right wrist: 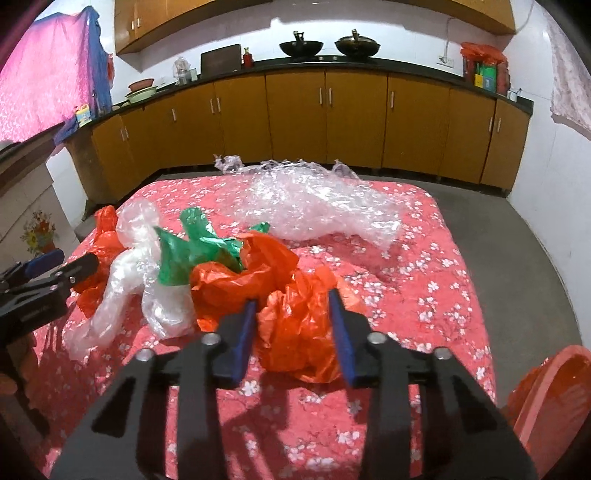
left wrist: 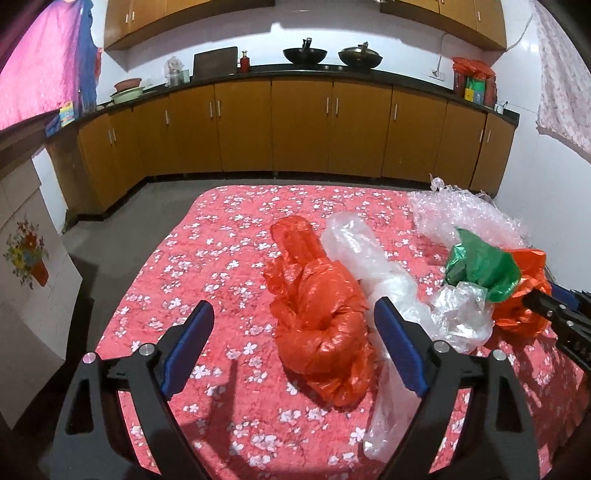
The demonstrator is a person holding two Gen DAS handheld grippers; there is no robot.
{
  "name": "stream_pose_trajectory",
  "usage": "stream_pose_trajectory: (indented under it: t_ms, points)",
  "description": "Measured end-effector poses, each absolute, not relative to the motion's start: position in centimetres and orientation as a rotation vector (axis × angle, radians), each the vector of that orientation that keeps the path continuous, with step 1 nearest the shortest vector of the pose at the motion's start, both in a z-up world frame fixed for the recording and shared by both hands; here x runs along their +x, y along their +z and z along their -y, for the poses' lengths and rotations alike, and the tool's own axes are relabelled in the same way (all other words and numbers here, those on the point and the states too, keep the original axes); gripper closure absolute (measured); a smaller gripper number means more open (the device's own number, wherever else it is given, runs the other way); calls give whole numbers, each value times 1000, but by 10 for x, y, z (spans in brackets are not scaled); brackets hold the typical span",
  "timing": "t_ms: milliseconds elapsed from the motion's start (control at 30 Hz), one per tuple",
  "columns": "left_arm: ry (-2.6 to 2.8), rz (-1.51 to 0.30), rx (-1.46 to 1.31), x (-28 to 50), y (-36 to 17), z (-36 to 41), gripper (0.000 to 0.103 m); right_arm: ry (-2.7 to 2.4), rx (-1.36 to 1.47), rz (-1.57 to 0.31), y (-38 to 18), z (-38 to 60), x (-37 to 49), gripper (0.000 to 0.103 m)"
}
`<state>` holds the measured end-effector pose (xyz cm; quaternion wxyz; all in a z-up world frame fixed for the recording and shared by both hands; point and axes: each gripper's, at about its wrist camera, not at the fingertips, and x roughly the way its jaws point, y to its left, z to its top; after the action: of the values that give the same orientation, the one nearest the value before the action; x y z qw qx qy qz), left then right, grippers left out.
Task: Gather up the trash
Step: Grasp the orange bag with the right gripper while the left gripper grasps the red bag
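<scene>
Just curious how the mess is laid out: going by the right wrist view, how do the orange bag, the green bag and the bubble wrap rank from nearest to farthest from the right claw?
1. Orange bag: between the right claw's fingers.
2. Green bag: farther back, to the left.
3. Bubble wrap: near the bed's far edge.

We see both views evenly lit from overhead, with white glare on the far wall (left wrist: 295, 33) and sheen on the orange bag (left wrist: 321, 325). Fisheye bends the cabinets (right wrist: 325, 118), corners go dark, and gripper shadows fall on the bedspread (right wrist: 258, 413).
</scene>
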<state>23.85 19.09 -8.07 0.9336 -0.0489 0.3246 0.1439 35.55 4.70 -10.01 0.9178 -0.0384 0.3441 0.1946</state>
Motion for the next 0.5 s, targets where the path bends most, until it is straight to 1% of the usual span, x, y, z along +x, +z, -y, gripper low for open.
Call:
stream_pose_trajectory:
  t_ms: [100,133,167,233,267,333,433,500]
  points:
    - [291,-671,-89,242,-83,-189,16,386,-55,-709,-99,-41,354,77]
    - [294,-678,-86,244,-84,-189,18,383,-53,-710,-99,-39,353,78]
    - [288,-694,-92,247,-86,-190,22,381,-55,-711,-98,-38,352,78]
    - [285,-719,-116,251,-89,-194,34,372,-61,-709,-98,-36,350,79]
    - [284,-730,-131,253,-90,-197,37,371,-58,-711,-98,-35,349,79]
    - [280,-750,-145,254,-93,-199,51,367,-49,-713,-97,-33,347,79]
    - [274,-754,-142,251,-93,-199,58,366,-41,-714,-96,-30,344,79]
    - [273,-748,-130,247,-93,-197,61,363,-33,-714,-95,-27,341,79]
